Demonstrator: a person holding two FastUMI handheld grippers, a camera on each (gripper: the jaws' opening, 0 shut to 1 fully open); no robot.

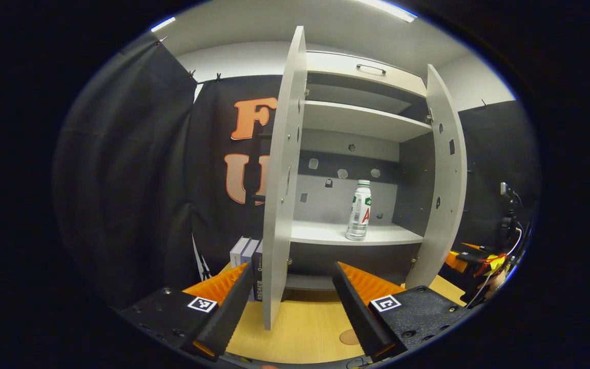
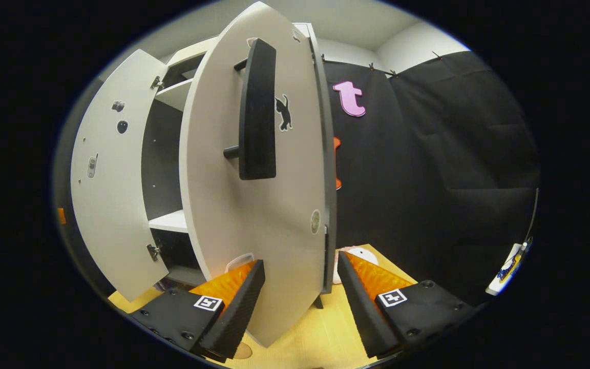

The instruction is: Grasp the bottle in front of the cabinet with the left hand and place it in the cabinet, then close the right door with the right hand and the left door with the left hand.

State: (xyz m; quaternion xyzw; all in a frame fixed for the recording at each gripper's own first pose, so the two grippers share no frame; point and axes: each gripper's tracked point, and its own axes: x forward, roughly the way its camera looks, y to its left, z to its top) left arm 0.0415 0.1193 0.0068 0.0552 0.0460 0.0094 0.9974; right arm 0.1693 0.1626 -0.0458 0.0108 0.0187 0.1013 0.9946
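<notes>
A white bottle point(image 1: 359, 210) with a green cap stands upright on the middle shelf inside the grey cabinet point(image 1: 361, 123). Both doors hang open. My left gripper point(image 1: 292, 302) is open and empty, low in front of the cabinet, with the left door's edge point(image 1: 277, 205) rising between its fingers. The right door point(image 1: 443, 179) stands open on the far side. In the right gripper view the right door's outer face point(image 2: 259, 215) with its black bar handle point(image 2: 257, 110) is very close. My right gripper point(image 2: 300, 302) is open, the door's lower edge between its fingers, neither pressing on it.
The cabinet stands on a wooden table point(image 1: 305, 328). Upright books point(image 1: 246, 256) sit beside its left side. A drawer with a handle point(image 1: 371, 68) tops the cabinet. A white object point(image 2: 361, 253) lies on the table behind the right door. The left door's inner face point(image 2: 113, 179) shows.
</notes>
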